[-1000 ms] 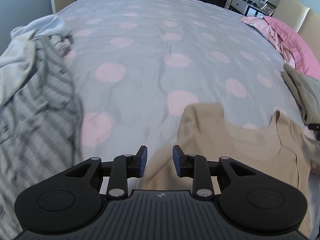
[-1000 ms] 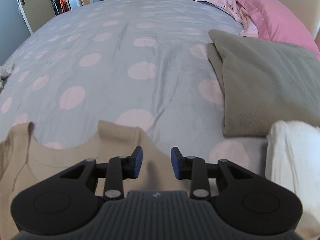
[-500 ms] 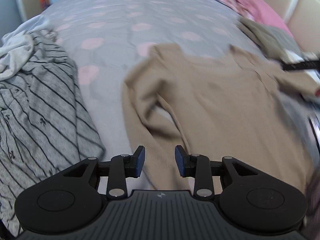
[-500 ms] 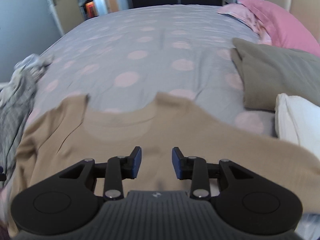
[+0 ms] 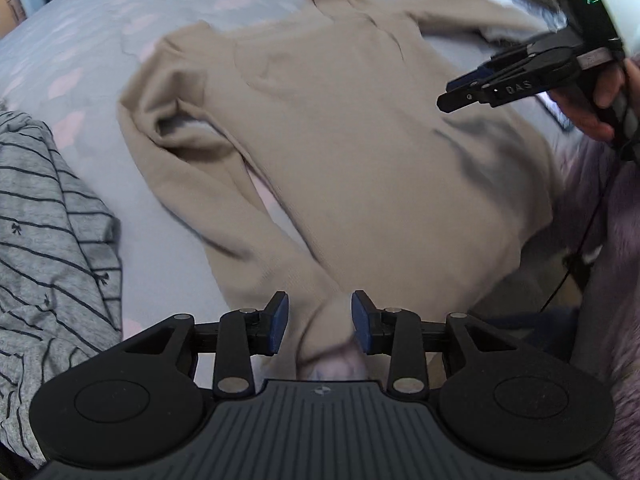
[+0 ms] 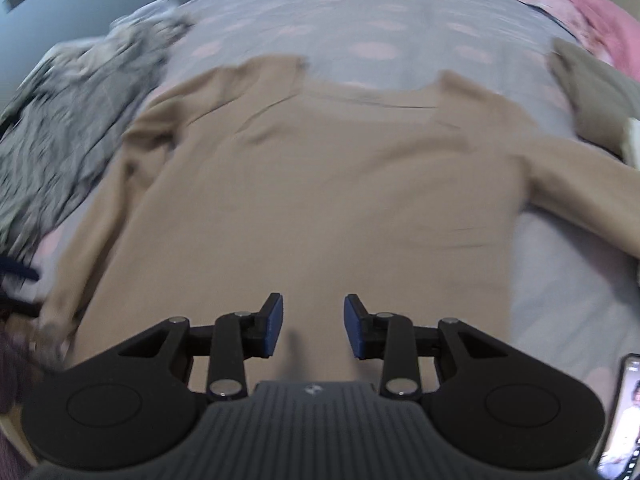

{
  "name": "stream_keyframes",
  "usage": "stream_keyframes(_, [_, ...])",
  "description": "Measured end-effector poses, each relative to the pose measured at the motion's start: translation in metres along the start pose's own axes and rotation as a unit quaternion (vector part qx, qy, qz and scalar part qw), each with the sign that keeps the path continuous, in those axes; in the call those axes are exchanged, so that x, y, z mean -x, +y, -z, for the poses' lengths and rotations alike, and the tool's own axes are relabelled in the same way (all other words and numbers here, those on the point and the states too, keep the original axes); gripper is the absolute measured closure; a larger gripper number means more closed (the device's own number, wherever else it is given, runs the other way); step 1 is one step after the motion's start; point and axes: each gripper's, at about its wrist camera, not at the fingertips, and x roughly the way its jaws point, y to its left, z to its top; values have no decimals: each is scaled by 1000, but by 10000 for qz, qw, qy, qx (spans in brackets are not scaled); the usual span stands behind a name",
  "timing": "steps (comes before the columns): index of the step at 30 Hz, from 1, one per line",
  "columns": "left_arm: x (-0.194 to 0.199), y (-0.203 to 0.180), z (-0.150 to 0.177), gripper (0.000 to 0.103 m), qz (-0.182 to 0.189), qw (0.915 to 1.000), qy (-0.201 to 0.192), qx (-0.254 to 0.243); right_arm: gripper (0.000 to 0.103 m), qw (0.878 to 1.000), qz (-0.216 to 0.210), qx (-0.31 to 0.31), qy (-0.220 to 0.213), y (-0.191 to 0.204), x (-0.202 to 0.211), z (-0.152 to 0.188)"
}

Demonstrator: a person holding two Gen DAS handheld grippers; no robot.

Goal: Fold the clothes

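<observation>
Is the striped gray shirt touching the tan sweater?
Apart. The left wrist view shows a strip of bedspread between the striped gray shirt and the tan sweater.

**Readable text in the two views**

Only one text could be read. In the left wrist view, the letters "DAS" stood in pale print on the black side of the right gripper (image 5: 460,94), near its fingers. A small round logo mark sat on the ribbed grey body of each gripper, but it was too small to read. The phone (image 6: 624,420) at the lower right edge of the right wrist view showed a picture, with no legible words.
</observation>
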Motion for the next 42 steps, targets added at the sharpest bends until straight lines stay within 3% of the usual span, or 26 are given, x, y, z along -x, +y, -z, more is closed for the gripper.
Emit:
stream_keyframes(7, [-29,-6,8,72,-132,9991,322,-231,65,9983,-325,475,106,53,-11,16])
stream_keyframes(9, [-33,-10,9,89,-138,9989,337,-308,65,9976,-351,567,163,60,-16,19])
stream_keyframes(12, [-25,-22,10,101,-175,9980,220,-569,65,9967,-356,687,253,64,-22,24])
stream_keyframes(17, [15,-29,12,101,-259,9974,-506,-437,65,9958,-521,705,256,63,-26,22])
stream_keyframes(22, [51,-8,15,101,-592,9899,-1241,354,66,9906,-828,1086,-101,78,-21,19])
stream_keyframes(29, [46,19,19,101,-1080,9828,-1125,986,75,9762,-1284,1645,-599,114,-16,8])
stream_keyframes(42, [54,30,37,101,-971,9789,-1286,1253,77,9447,-2321,2162,-830,174,-24,-14])
